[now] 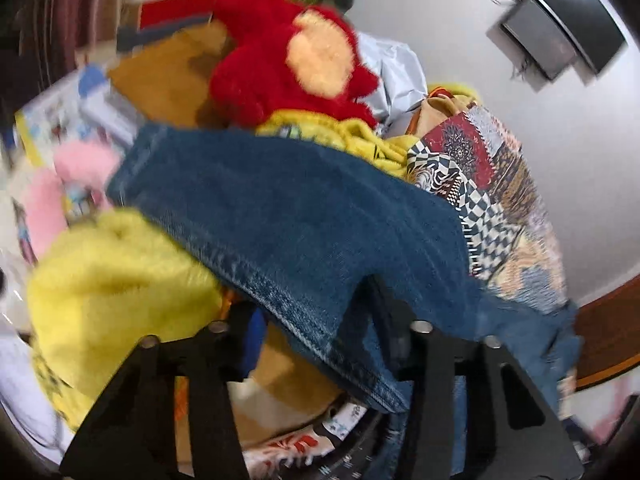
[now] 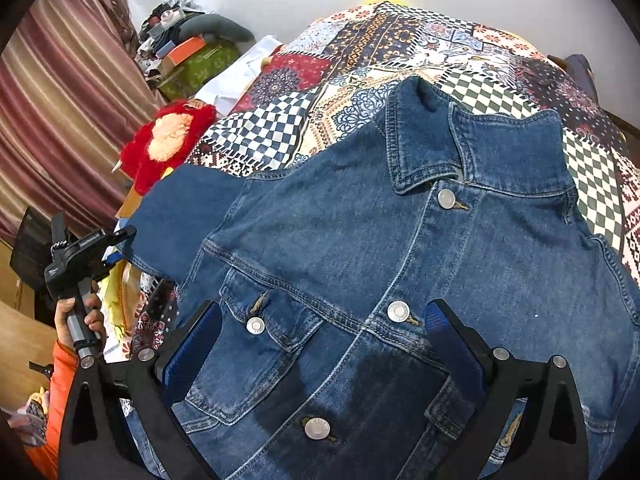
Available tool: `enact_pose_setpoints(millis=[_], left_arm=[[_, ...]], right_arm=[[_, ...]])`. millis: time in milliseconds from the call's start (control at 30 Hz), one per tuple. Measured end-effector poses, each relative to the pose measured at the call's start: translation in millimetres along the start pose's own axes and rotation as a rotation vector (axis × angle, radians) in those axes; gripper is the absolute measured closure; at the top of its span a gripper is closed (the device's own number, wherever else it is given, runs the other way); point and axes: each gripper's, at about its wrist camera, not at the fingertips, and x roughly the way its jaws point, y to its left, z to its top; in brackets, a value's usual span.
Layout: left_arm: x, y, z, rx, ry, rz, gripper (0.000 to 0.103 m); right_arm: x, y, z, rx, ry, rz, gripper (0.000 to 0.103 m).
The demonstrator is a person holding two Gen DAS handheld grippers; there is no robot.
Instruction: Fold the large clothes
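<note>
In the left wrist view the left gripper (image 1: 316, 320) sits at the bottom centre of the frame, its black fingers (image 1: 384, 320) on either side of a folded denim sleeve (image 1: 280, 216) that runs from upper left to lower right; the edge of the cloth lies between them, but the blur hides whether the pads press on it, so a firm grip cannot be told. Past the sleeve, a yellow plush (image 1: 116, 280) fills the lower left, a red plush toy (image 1: 288, 68) sits at upper centre, and the patchwork bedspread (image 1: 500, 200) shows at right. In the right wrist view the right gripper (image 2: 324, 344) hovers at the bottom of the frame with its blue-padded fingers (image 2: 452, 344) wide apart over the buttoned front of the denim jacket (image 2: 400, 260), which lies spread, collar toward the top, on the bedspread. At the left edge a hand (image 2: 80, 320) grips the other gripper's handle, beside a striped curtain (image 2: 68, 108).
</note>
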Motion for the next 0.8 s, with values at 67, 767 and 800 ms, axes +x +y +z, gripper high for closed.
enact_pose_setpoints(millis=[67, 767, 800], left_arm=[[-5.9, -13.9, 1.9, 0.072, -0.036, 0.034, 0.082], [-88.6, -206.0, -80.0, 0.482, -0.101, -0.244, 0.097], [-82.4, -210.2, -86.5, 0.485, -0.075, -0.247, 0.097]], right_arm=[[-3.5, -1.2, -0.2, 0.005, -0.003, -0.001, 0.002], [-95.8, -12.8, -22.4, 0.017, -0.16, -0.01, 0.002], [-100.9, -15.8, -24.8, 0.024, -0.167, -0.009, 0.002]])
